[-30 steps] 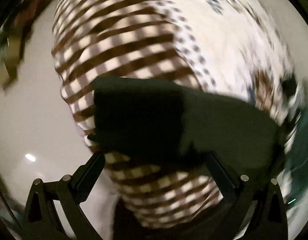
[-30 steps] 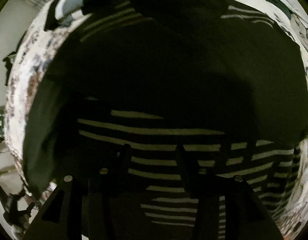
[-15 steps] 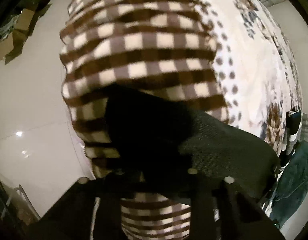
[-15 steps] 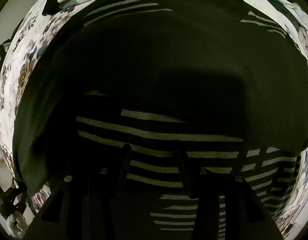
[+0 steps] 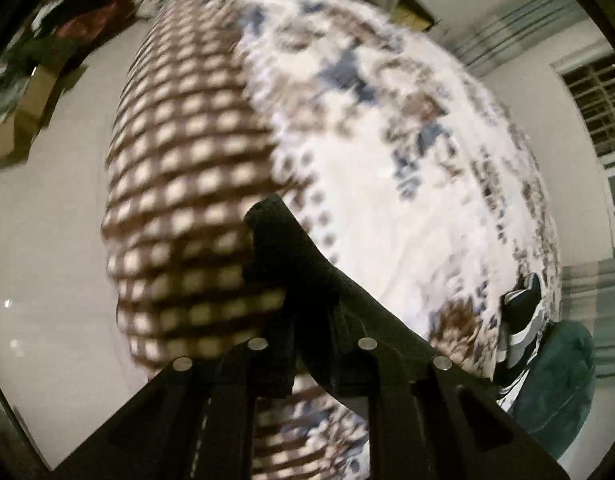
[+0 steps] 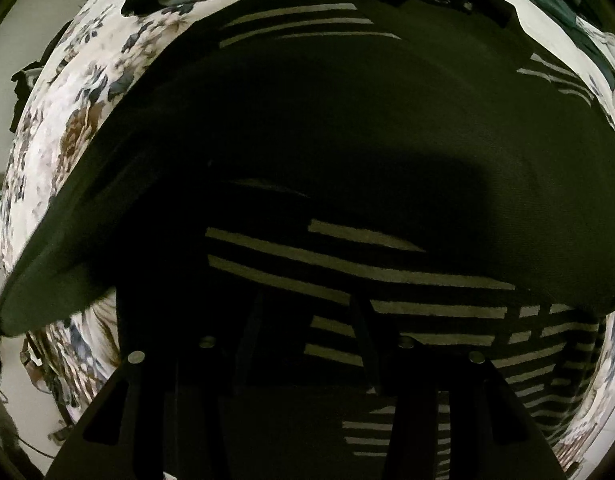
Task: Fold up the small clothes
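My left claw [image 5: 311, 320] is pinching shut on a corner of the dark sweater [image 5: 291, 248], lifting it over the floral bedspread [image 5: 387, 160]. My right claw [image 6: 307, 332] is sitting low on the sweater's striped panel [image 6: 347, 264], fingers slightly apart, gripping nothing I can see.

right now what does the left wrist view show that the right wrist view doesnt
Only the left wrist view shows the brown checked blanket, the pale floor, a barred window and the left tongs shut on a raised fold of the dark garment.

Only the right wrist view shows the garment's pale stripes and its wide dark panel spread flat, with the right tongs low over it; whether they grip is unclear.

Both show the floral bedspread and that dark garment.
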Demonstrator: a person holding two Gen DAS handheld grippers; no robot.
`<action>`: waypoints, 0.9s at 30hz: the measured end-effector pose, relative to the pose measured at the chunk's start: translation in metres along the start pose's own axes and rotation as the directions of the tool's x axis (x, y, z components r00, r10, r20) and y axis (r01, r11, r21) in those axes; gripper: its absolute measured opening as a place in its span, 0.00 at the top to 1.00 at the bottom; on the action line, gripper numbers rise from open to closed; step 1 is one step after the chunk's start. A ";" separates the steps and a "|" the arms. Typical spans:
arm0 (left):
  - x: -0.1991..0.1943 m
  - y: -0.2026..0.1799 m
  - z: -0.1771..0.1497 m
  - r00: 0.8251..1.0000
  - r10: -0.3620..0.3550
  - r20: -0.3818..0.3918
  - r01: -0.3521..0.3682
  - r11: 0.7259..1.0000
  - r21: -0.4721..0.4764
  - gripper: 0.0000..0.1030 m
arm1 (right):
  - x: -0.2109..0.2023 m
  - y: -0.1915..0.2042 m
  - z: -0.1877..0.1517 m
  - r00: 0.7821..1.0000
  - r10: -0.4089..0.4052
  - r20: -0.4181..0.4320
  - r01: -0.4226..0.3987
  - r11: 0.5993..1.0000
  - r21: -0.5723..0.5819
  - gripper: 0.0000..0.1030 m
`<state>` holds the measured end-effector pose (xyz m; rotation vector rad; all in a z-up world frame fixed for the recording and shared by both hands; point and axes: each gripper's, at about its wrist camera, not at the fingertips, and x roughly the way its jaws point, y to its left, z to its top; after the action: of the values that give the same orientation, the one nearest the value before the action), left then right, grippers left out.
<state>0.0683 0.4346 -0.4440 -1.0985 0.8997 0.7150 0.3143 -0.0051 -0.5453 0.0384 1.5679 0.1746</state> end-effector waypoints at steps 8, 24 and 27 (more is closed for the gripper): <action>0.070 0.054 0.005 0.976 0.014 -0.216 -0.032 0.996 -0.082 0.85 | 0.007 0.000 0.007 1.000 0.000 -0.022 0.000 1.000 0.013 0.54; 0.116 0.087 -0.016 0.930 -0.260 -0.261 0.162 0.925 -0.344 0.64 | 0.044 0.035 0.030 0.996 -0.078 -0.047 0.077 0.997 -0.015 0.54; 0.116 0.084 -0.013 0.937 -0.258 -0.235 0.164 0.920 -0.356 0.66 | 0.050 0.045 0.037 0.996 -0.084 -0.043 0.084 0.996 -0.014 0.54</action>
<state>0.0477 0.4545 -0.5852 -1.6041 0.8956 0.5480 0.3473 0.0492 -0.5889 -0.0409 1.6083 0.1191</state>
